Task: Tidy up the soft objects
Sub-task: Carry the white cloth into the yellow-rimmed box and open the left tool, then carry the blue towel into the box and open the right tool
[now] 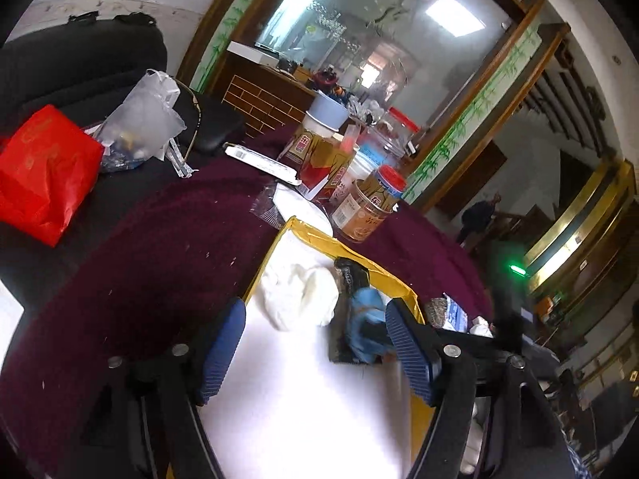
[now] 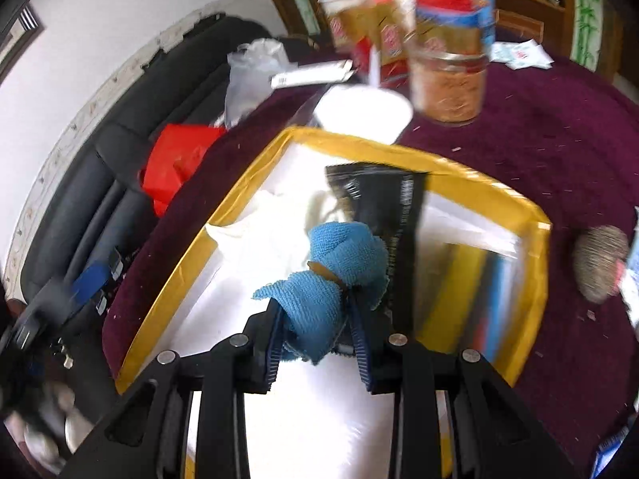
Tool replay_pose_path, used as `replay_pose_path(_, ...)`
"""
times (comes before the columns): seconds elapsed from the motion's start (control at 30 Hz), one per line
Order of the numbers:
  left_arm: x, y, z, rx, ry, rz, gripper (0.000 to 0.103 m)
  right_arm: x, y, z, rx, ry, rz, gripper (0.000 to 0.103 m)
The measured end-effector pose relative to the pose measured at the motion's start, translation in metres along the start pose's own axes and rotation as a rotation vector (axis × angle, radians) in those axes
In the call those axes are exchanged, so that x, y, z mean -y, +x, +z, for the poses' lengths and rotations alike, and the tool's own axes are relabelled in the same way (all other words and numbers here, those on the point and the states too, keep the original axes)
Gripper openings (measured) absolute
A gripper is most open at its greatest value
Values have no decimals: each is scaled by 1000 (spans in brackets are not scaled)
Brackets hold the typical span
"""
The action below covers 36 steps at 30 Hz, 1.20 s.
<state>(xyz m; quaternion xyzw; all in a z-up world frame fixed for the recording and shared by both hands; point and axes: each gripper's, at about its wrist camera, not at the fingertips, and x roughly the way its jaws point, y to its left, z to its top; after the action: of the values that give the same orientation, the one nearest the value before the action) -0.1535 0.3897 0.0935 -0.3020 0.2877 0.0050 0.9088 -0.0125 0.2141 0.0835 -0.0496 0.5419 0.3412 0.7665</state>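
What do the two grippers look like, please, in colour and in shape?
Both look alike. The left gripper and the right gripper have black, angular frames with silver round bolts. Their fingers carry blue pads with fine ridges. No cables or markings show.

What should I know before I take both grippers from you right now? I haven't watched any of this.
Left gripper: open, empty, above the yellow-rimmed box.
Right gripper: shut on the blue cloth, held over the box.
Inside already: white cloth and a black packet.
Still outside on the maroon tablecloth: a grey fuzzy item to the right of the box.
Left: drop the blue cloth in, then probably the fuzzy item.
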Motion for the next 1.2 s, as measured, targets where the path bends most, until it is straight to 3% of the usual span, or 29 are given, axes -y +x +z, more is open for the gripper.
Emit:
replay_pose_path(0.2,-15,-9,-9,15,-40,-18,77,-18,24,26,-14,-21,-63,30)
replay_pose_path(0.5,-30,-8,-16,10,-89,-11,77,-24,33,53,73,-45,-120,30)
replay_pose_path(0.67,-28,-7,-23,-8,-84,-19,77,6,61,56,-23,81,11,33)
replay_pose_path(0.7,-28,-8,-23,-8,-82,-18,77,9,62,54,-29,89,5,33)
replay_pose_path(0.8,-28,-9,-23,-5,-80,-13,77,13,54,49,-30,100,-26,34)
replay_pose_path(0.93,-26,-10,-22,-7,-76,-21,77,14,36,43,-7,107,0,39)
replay_pose_path(1.07,-20,-14,-24,3,-48,0,77,19,-12,22,90,96,46,58)
replay_pose_path(1.2,-14,-15,-29,6,-20,42,77,41,-75,-17,233,57,-24,65)
